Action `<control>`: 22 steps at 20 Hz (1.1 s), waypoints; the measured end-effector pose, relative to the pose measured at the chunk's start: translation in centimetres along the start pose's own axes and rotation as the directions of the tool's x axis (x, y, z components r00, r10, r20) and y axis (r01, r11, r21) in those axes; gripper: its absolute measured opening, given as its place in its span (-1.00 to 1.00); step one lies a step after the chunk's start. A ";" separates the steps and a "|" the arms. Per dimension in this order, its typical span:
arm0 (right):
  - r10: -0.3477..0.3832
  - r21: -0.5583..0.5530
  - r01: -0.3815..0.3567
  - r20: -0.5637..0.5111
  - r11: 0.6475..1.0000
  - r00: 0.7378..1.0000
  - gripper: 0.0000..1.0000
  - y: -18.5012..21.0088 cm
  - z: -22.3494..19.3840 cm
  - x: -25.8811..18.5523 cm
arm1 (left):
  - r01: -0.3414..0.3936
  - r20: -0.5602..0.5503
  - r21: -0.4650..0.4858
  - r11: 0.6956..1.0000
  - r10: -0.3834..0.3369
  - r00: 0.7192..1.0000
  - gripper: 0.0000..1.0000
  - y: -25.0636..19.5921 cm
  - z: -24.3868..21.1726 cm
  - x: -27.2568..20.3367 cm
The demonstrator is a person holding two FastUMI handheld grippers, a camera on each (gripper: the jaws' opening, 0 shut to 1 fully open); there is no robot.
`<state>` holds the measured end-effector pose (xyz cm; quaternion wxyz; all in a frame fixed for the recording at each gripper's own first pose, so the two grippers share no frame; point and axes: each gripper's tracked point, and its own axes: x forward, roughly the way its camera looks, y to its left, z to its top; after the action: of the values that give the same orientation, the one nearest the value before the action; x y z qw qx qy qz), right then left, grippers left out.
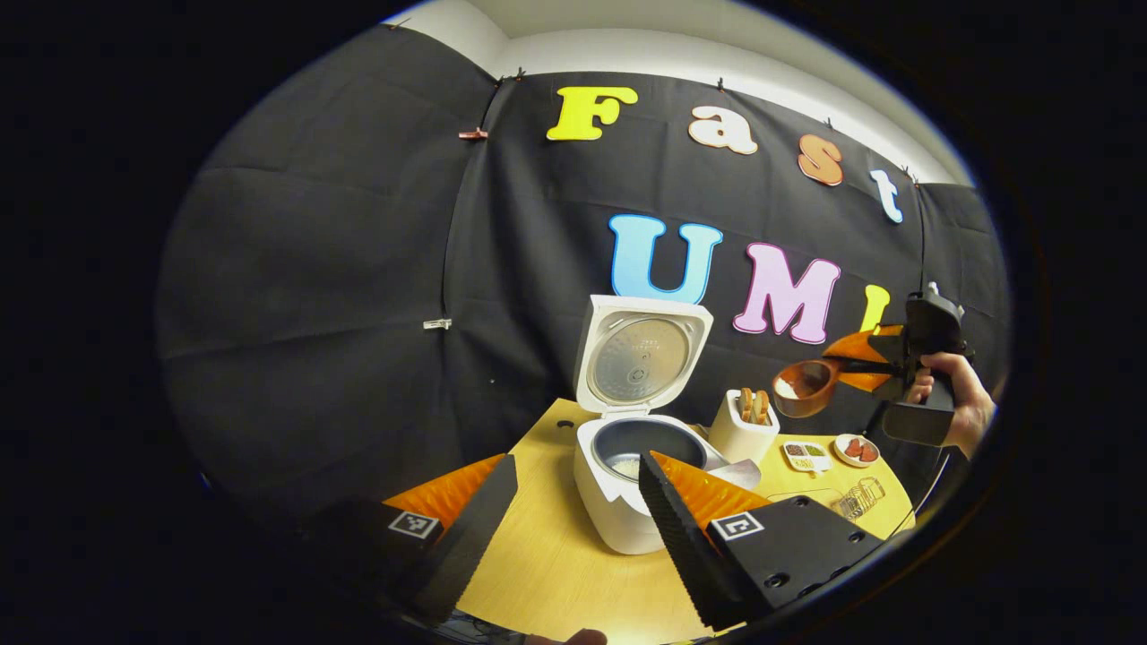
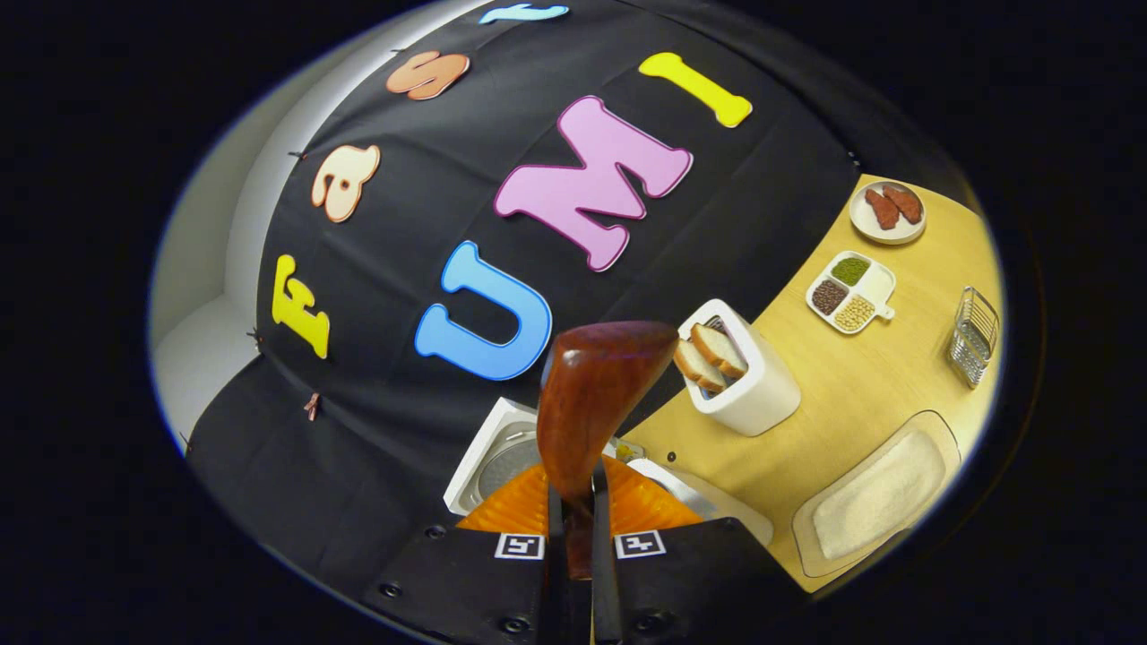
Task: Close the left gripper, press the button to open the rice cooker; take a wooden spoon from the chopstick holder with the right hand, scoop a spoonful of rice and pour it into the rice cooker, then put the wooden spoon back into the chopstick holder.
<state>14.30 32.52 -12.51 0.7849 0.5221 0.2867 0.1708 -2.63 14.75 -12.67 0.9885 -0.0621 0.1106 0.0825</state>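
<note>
Pinching the wooden spoon by its handle, right tongs raised beside the open rice cooker on the bench, rice in the bowl, left tongs spread, facing the cooker.

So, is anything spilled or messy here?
No, nothing stands out. The rice cooker stands upright, lid open; the right gripper holds the wooden spoon in its jaws, and no rice lies spilled on the table.
</note>
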 end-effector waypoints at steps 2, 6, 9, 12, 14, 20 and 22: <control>0.008 -0.023 -0.008 -0.005 1.000 1.000 -0.72 1.2 -1.7 2.1 | -0.016 0.002 0.033 0.999 0.016 1.000 0.89 0.9 0.2 -0.1; -0.023 -0.074 0.020 -0.033 0.997 0.999 -0.72 0.8 -5.3 6.9 | -0.024 0.014 0.081 0.996 0.023 1.000 0.92 1.9 0.6 0.5; -0.068 -0.139 0.061 -0.045 0.988 0.997 -0.72 -0.7 -7.5 10.0 | -0.021 -0.004 0.056 0.998 0.022 1.000 0.89 2.3 -0.2 0.9; -0.109 -0.229 0.095 -0.047 0.969 0.993 -0.73 -2.6 -9.1 12.5 | -0.008 -0.033 0.018 1.000 0.009 0.999 0.89 2.2 -1.9 0.9; -0.138 -0.285 0.118 -0.048 0.951 0.989 -0.73 -3.6 -10.0 13.9 | -0.015 -0.061 0.015 1.000 0.015 0.998 0.89 2.5 -3.3 0.6; -0.176 -0.478 0.124 -0.065 0.870 0.982 -0.72 -4.8 -13.2 16.4 | -0.029 -0.125 -0.036 0.999 0.025 0.992 0.89 2.7 -6.2 -0.9; -0.169 -0.541 0.106 -0.068 0.835 0.983 -0.72 -4.4 -14.2 16.8 | -0.043 -0.133 -0.030 0.999 0.039 0.990 0.89 3.0 -6.6 -1.4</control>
<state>18.29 50.48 -25.23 0.8920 0.2503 0.3081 0.2162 -5.87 16.50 -19.06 0.9759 -0.0813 0.1759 0.1003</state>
